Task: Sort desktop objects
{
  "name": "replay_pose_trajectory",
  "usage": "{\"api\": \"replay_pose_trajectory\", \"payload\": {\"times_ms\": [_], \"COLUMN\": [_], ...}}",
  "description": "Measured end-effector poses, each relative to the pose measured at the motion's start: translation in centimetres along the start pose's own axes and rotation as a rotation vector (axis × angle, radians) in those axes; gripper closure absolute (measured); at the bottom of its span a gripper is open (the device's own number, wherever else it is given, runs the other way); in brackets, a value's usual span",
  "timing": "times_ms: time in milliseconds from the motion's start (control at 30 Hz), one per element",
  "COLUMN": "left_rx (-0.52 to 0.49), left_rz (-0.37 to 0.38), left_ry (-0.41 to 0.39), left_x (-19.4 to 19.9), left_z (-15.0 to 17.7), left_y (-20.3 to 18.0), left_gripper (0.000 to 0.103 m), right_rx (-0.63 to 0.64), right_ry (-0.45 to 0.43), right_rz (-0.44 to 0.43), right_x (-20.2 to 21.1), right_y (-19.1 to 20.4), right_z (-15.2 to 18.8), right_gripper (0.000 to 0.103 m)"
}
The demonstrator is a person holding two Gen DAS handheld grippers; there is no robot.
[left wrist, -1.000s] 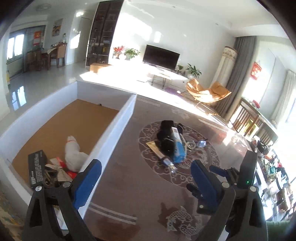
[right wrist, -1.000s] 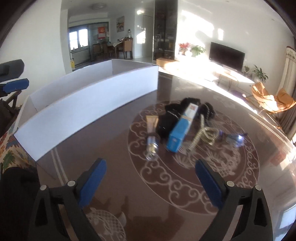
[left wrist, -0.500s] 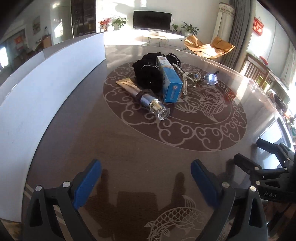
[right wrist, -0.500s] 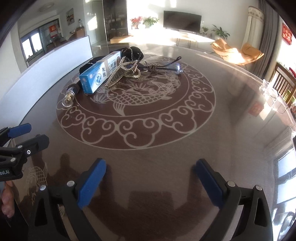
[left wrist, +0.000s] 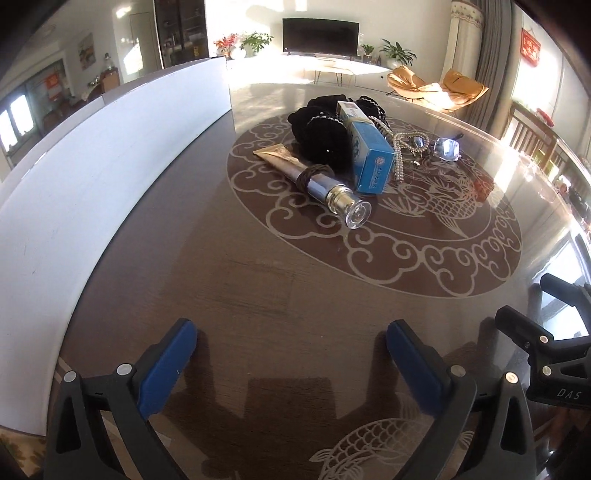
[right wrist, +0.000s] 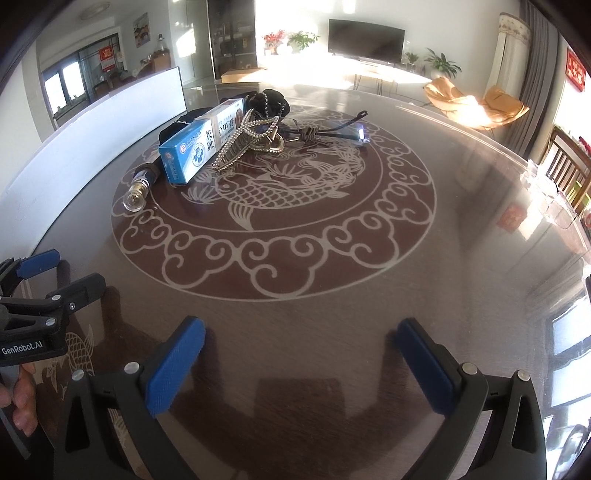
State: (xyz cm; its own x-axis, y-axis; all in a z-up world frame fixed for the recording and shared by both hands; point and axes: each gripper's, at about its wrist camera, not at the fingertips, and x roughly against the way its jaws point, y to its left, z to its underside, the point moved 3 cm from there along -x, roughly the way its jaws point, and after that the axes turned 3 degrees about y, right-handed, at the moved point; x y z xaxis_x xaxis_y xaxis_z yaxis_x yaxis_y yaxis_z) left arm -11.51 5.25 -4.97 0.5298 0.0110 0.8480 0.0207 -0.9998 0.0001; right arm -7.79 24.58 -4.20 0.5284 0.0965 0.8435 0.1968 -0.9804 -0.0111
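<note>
The round dark brown worktop [right wrist: 332, 332] is shiny, with a pale fish and curly cloud pattern in a big ring. On that ring lies a small pile: a blue and white cardboard box [right wrist: 201, 142], a gold tube with a clear cap [left wrist: 317, 182], a black fuzzy cloth bundle [left wrist: 325, 131] and a beaded silver chain [right wrist: 243, 144]. A long white box wall [left wrist: 92, 192] stands along the left. Behind is a sunny living room with a black television [right wrist: 365, 35]. The left hand-held gripper [left wrist: 291, 362] and right hand-held gripper [right wrist: 301, 360] have just been opening; both stand wide apart over bare worktop, holding nothing.
</note>
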Motion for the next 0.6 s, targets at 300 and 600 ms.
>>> {"api": "replay_pose_trajectory", "payload": {"times_ms": [300, 600], "left_rx": [0.0, -0.001], "left_rz": [-0.004, -0.003], "left_ry": [-0.002, -0.002], "left_x": [0.12, 0.1], "left_z": [0.02, 0.01], "left_y": [0.08, 0.09], "left_gripper": [0.0, 0.0], "right_rx": [0.0, 0.0], "right_ry": [0.0, 0.0], "right_rz": [0.0, 0.0], "right_x": [0.0, -0.01], "right_y": [0.01, 0.01], "right_z": [0.0, 0.0], "right_gripper": [0.0, 0.0]}}
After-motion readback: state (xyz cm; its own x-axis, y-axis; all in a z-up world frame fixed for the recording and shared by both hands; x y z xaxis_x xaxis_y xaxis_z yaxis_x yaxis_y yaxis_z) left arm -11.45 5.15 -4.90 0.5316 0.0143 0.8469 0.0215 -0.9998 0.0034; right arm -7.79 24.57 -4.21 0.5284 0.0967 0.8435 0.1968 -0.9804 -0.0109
